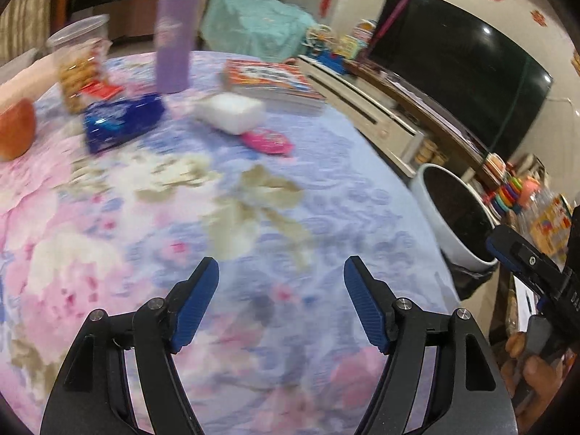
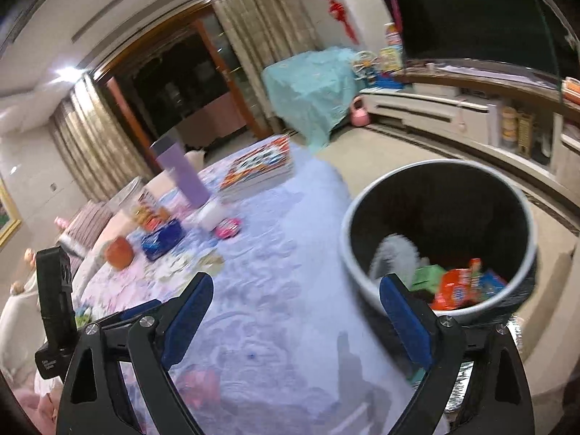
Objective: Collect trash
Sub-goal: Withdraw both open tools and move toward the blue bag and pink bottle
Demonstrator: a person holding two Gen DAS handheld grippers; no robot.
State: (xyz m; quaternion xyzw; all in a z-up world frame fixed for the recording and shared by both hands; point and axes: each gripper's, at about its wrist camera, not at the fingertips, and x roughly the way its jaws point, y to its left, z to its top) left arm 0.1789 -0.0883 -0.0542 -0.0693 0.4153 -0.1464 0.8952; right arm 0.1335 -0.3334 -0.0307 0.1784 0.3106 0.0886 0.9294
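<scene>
A white trash bin (image 2: pixel 348 232) with a black liner stands off the table's right edge. Inside it lie an orange wrapper (image 2: pixel 457 287), a green piece (image 2: pixel 427 276) and a blurred grey-white wad (image 2: pixel 396 253). My right gripper (image 2: pixel 296 280) hovers open at the table edge beside the bin, with nothing between its fingers. My left gripper (image 1: pixel 281 264) is open and empty over the flowered tablecloth (image 1: pixel 326 195). Farther across the table lie a blue wrapper (image 1: pixel 123 119) and a pink wrapper (image 1: pixel 267 140). The bin (image 1: pixel 431 210) also shows in the left wrist view, at the right.
At the table's far side are a white tissue pack (image 1: pixel 230 112), a purple bottle (image 1: pixel 174 47), stacked books (image 1: pixel 272 83), a biscuit jar (image 1: pixel 79 69) and an orange round thing (image 1: pixel 16 130). A TV cabinet (image 2: pixel 427 108) lines the wall behind the bin.
</scene>
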